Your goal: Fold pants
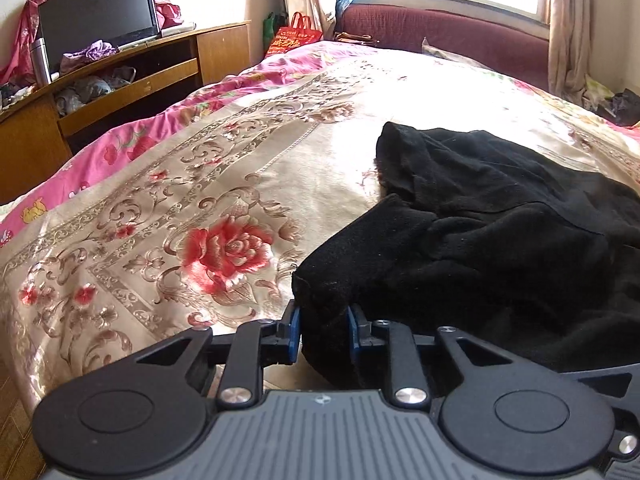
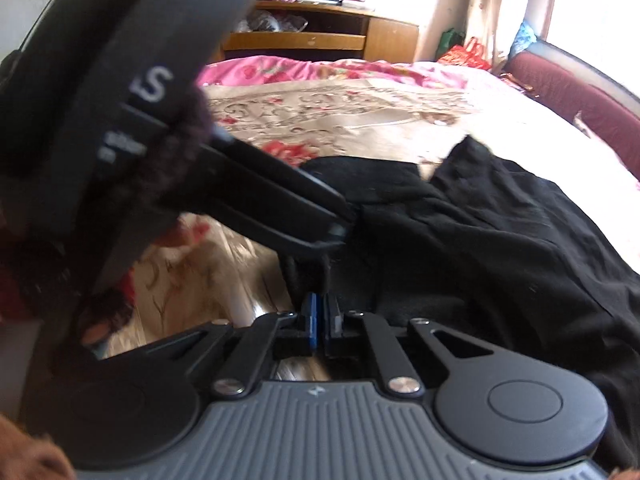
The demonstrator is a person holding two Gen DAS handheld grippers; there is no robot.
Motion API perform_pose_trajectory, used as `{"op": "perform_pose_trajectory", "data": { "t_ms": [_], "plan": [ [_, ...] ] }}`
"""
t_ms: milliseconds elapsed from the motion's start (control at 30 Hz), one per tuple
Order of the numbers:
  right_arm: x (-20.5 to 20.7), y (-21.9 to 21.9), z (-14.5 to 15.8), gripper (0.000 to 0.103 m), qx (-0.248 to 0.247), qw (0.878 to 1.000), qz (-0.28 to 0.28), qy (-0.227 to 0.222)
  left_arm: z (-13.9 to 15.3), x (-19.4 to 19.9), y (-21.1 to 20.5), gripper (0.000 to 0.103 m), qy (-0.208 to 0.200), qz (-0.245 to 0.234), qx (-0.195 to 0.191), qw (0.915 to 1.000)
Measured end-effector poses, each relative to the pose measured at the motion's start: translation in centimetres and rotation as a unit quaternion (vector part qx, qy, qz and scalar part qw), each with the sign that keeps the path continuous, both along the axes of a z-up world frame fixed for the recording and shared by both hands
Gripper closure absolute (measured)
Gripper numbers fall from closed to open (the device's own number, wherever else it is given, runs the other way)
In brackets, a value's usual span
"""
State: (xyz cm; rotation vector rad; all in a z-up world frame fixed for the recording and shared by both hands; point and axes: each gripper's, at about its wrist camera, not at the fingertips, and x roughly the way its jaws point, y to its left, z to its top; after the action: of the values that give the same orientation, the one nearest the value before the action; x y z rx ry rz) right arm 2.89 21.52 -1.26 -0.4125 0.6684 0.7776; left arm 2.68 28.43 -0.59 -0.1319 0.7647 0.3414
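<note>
The black pants (image 1: pixel 500 232) lie crumpled on the floral bedspread (image 1: pixel 200 208), at the right of the left wrist view. My left gripper (image 1: pixel 323 314) is shut on a thick fold of the pants at their near edge; the fabric fills the gap between the blue pads. In the right wrist view the pants (image 2: pixel 500 240) spread to the right. My right gripper (image 2: pixel 322 312) is nearly closed on a thin edge of the pants. The left gripper's body (image 2: pixel 120 120) crosses that view at upper left, its tip (image 2: pixel 340 226) on the fabric.
A wooden TV stand (image 1: pixel 132 84) with a television (image 1: pixel 96 12) stands left of the bed. A maroon sofa (image 1: pixel 440 32) and a window are behind the bed. A red bag (image 1: pixel 294 38) sits by the curtain. The bed's near edge is just below the grippers.
</note>
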Motion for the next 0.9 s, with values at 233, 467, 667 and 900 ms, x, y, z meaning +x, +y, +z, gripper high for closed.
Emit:
{"op": "perform_pose_trajectory", "data": {
  "t_ms": [233,467,667,900],
  "plan": [
    [0.0,-3.4,1.9,0.08,0.059,0.997,-0.039,0.036,0.3,-0.8,-0.6,0.062,-0.005,-0.014,0.018,0.9997],
    [-1.9,-22.3,2.7,0.068,0.112,0.953,-0.279,0.033,1.8,-2.7,-4.0,0.062,-0.018,-0.012,0.053,0.9983],
    [-1.7,-42.0,-0.3,0.064,0.121,0.823,-0.554,0.032,4.0,-2.6,-9.2,0.062,-0.045,-0.039,0.092,0.994],
    [0.9,-53.8,-3.1,0.063,0.209,0.713,-0.668,0.044,3.5,1.5,-17.4,0.061,-0.029,-0.137,0.058,0.9884]
  ]
}}
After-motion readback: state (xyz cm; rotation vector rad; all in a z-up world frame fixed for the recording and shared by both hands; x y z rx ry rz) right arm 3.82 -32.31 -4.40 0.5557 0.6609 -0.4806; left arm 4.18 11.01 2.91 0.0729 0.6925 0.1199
